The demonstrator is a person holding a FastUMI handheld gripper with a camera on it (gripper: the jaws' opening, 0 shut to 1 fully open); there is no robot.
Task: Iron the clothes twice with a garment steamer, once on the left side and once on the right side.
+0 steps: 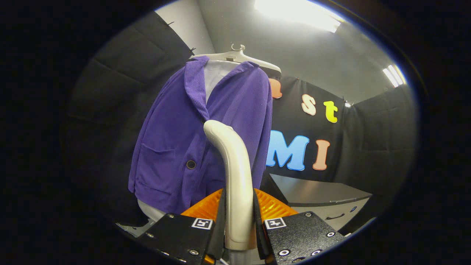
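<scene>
Garment steamer (235, 184): cream-coloured curved handle, standing upright between the two fingers, its rounded head bending over toward the jacket. Clamped from both sides by the gripper (238, 224), jaws drawn narrow with a finger pressed on each flank of the handle. Head of the steamer overlapping the front opening of the jacket, near the middle seam; touching the cloth or just short of it, cannot tell.

Purple corduroy jacket (176, 140) just beyond the steamer, hung on a pale hanger (235, 57), collar spread, white lining visible at the neck. Dark button (191, 164) low on the front, patch pocket beside it.

Orange ribbed piece (272, 206) right behind the fingers, at the foot of the handle. Farther off, beyond the jacket's far side, a grey cabinet (320, 195) with a flat top, standing against the black booth wall. Bright ceiling lights (298, 14) overhead.
</scene>
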